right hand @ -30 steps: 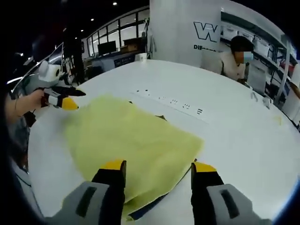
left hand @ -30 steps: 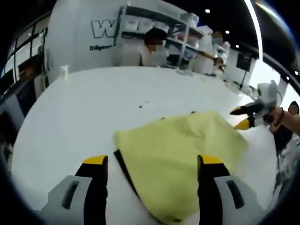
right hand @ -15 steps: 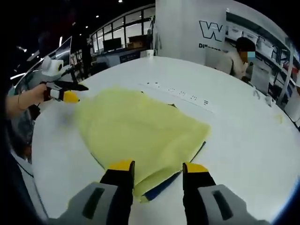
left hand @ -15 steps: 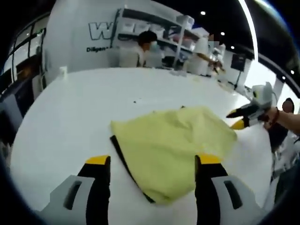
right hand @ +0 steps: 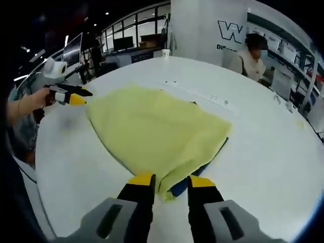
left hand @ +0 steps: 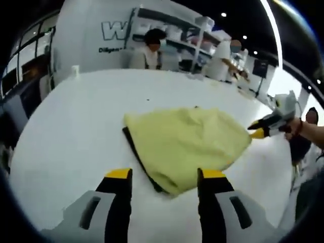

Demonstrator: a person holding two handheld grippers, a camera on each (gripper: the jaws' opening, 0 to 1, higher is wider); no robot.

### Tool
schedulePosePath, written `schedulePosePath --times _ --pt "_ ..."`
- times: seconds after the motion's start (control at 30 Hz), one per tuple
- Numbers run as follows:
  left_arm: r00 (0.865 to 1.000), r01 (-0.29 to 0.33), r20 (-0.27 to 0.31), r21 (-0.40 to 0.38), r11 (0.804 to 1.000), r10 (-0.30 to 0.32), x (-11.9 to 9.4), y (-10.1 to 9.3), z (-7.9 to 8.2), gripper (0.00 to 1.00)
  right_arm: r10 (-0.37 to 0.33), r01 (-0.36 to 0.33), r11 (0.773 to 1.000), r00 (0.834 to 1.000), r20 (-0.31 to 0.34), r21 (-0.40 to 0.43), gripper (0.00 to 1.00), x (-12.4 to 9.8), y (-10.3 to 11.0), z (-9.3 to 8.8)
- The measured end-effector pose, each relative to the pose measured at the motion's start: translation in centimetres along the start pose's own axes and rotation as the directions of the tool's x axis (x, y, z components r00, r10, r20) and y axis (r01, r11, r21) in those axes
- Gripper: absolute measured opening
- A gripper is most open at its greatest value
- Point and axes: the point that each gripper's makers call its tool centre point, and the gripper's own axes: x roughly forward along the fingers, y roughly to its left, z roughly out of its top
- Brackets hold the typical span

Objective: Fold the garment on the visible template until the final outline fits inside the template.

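Left gripper (left hand: 164, 174): yellow-tipped jaws parted wide, nothing between them, held just above the table short of the near edge of the yellow garment (left hand: 185, 144). Right gripper (right hand: 169, 180): jaws drawn close, a narrow gap left, tips at the garment's near corner; whether they pinch cloth there I cannot tell, the hem being hidden between the tips.

Garment lies spread, folded, on the white table (left hand: 76, 131). A dark template (left hand: 137, 158) shows as a thin strip along the garment's left edge in the left gripper view; in the right gripper view a blue-dark sliver of it peeks out under the near right corner. Most of it is covered by cloth.

In the left gripper view the right gripper shows at the far right, beside the garment's edge, in a person's hand (left hand: 296, 126). In the right gripper view the left gripper appears at the far left, likewise hand-held.

Beyond the table: a seated person (right hand: 249, 56), shelving (left hand: 172, 38), a white wall with lettering (right hand: 230, 33).
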Motion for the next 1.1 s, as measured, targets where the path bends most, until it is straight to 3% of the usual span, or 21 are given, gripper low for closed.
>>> schedulePosePath --times 0.1,0.47,0.7,0.83,1.1 --pt "1.0 0.007 -0.008 -0.055 0.998 -0.008 0.0 -0.2 -1.3 0.39 0.001 -0.001 1.0 1.0 0.004 0.015 0.18 -0.3 0.1 -0.3" --pt "0.999 0.043 -0.01 -0.125 0.991 -0.044 0.8 -0.7 -2.5 0.05 -0.002 0.002 0.999 1.0 -0.006 0.032 0.12 0.1 0.1 -1.3" --pt "0.999 0.019 -0.025 -0.145 0.989 -0.022 1.3 0.0 -3.2 0.1 -0.002 0.003 1.0 1.0 -0.028 0.027 0.12 0.4 0.6 -1.9" --pt "0.999 0.034 -0.031 -0.148 0.988 -0.039 1.2 -0.5 -3.3 0.0 -0.004 0.004 0.999 1.0 -0.022 0.033 0.12 0.5 0.7 -2.0" --pt "0.998 0.048 -0.024 -0.13 0.99 -0.052 1.1 -0.6 -3.2 0.0 -0.031 0.032 0.999 0.999 -0.033 0.013 0.0 0.8 0.1 -2.2"
